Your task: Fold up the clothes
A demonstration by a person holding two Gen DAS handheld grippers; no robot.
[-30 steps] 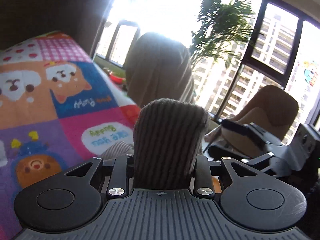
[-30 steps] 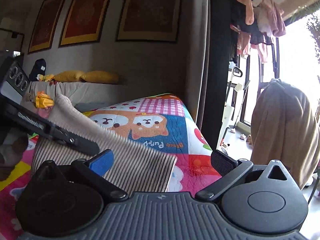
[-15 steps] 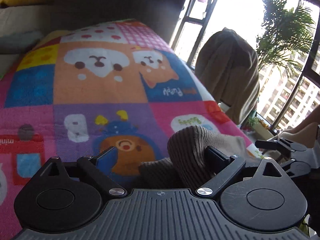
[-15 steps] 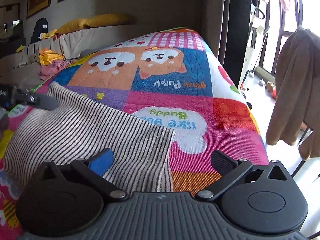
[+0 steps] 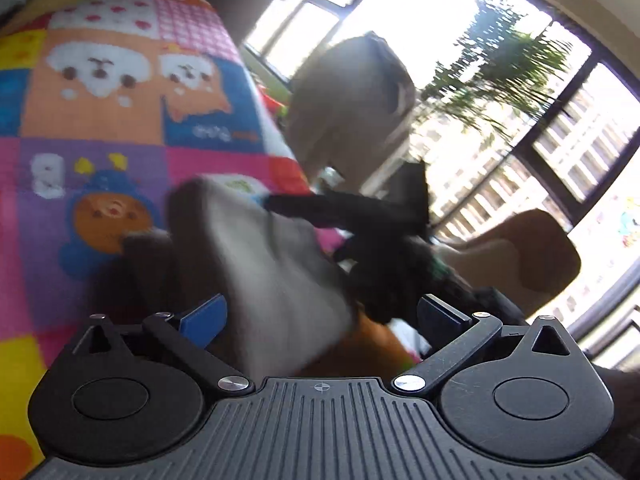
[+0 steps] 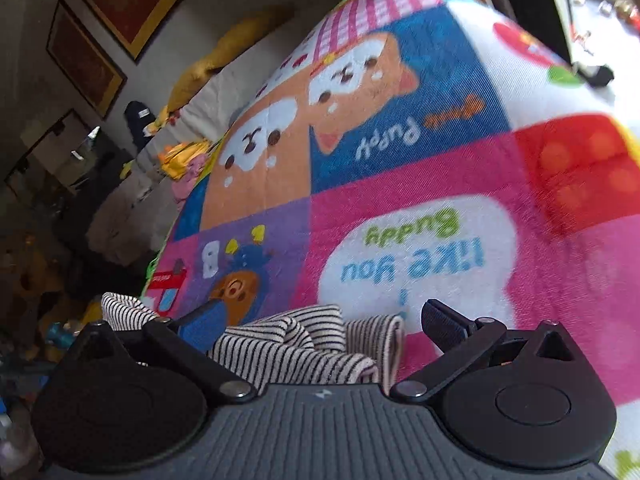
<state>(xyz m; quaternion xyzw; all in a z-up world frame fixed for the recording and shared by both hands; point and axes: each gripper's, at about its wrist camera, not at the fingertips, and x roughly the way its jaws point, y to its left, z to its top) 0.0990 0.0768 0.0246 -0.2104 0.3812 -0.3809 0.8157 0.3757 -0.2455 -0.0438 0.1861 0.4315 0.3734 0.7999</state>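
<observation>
I am letting go: the left gripper (image 5: 320, 316), which was clamping the striped garment (image 6: 296, 344), has just been opening and is now standing spread. The right gripper (image 6: 316, 320) is also spread, cloth lying bunched between unpressed pads on the cartoon blanket (image 6: 440, 160).

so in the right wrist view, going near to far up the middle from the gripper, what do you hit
right gripper, jaws wide apart → bunched striped garment between them → white "i like you" speech bubble on the blanket → orange puppy patch → pink checked patch at the far end
</observation>
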